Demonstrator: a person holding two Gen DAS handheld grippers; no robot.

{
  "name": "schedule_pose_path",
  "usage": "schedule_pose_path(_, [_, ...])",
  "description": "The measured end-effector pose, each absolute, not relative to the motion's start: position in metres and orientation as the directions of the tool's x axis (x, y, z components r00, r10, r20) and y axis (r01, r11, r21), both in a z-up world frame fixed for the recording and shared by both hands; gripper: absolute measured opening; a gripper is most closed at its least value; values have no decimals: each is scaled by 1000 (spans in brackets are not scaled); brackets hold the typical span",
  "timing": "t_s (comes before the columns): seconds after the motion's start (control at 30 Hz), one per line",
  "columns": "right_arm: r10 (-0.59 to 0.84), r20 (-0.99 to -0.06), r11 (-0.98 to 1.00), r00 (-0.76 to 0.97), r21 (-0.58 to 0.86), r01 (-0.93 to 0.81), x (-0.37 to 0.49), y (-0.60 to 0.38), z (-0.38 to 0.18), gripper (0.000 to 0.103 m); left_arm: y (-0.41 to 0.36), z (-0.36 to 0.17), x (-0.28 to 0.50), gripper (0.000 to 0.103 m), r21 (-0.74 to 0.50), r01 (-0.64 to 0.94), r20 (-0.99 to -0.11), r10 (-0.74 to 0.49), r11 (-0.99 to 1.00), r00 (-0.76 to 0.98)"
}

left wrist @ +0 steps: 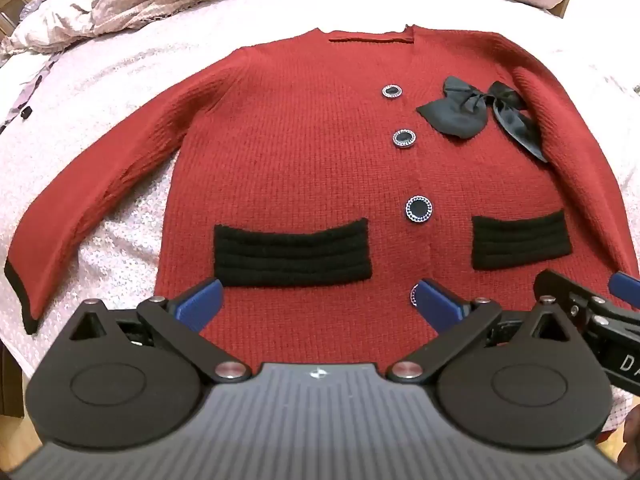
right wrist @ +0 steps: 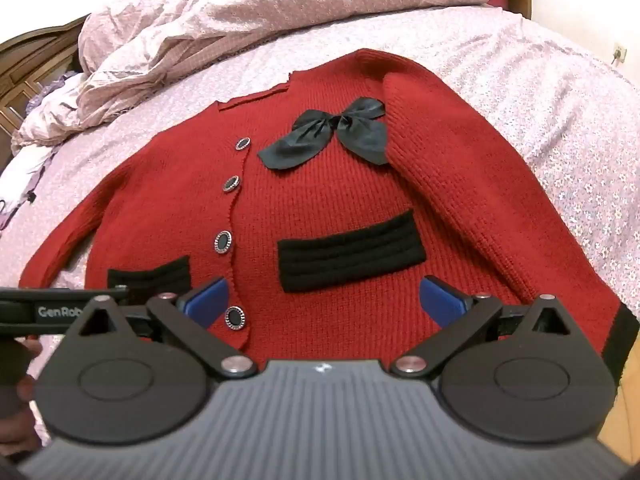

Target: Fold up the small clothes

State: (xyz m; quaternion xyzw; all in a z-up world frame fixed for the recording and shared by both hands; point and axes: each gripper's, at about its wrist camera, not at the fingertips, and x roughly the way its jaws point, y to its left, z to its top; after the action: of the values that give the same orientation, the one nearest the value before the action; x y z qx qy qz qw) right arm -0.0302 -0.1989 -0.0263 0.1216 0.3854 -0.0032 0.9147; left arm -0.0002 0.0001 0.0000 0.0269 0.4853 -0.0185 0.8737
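A small red knit cardigan [left wrist: 312,152] lies flat, front up, on the bed, with several black buttons, two black pocket bands and a black satin bow [left wrist: 472,114]. Its left sleeve [left wrist: 80,208] spreads outward; its right sleeve lies along the body. It also shows in the right wrist view [right wrist: 332,208], as does the bow [right wrist: 332,136]. My left gripper [left wrist: 320,304] is open and empty above the hem, left of centre. My right gripper [right wrist: 332,304] is open and empty above the hem on the right side, and shows at the left wrist view's right edge [left wrist: 584,304].
The bed is covered by a pink floral sheet [right wrist: 560,128]. A crumpled pink duvet [right wrist: 248,12] is piled at the far end. Dark wooden furniture [right wrist: 24,64] stands at the far left. The bed's near edge lies just under the hem.
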Motion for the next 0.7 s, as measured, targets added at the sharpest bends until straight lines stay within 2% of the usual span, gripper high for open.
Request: schedule_pose_path(0.7, [92, -708, 970, 700, 224, 99, -29, -197, -27, 103, 3, -5, 1, 103, 21, 56, -866, -10, 998, 500])
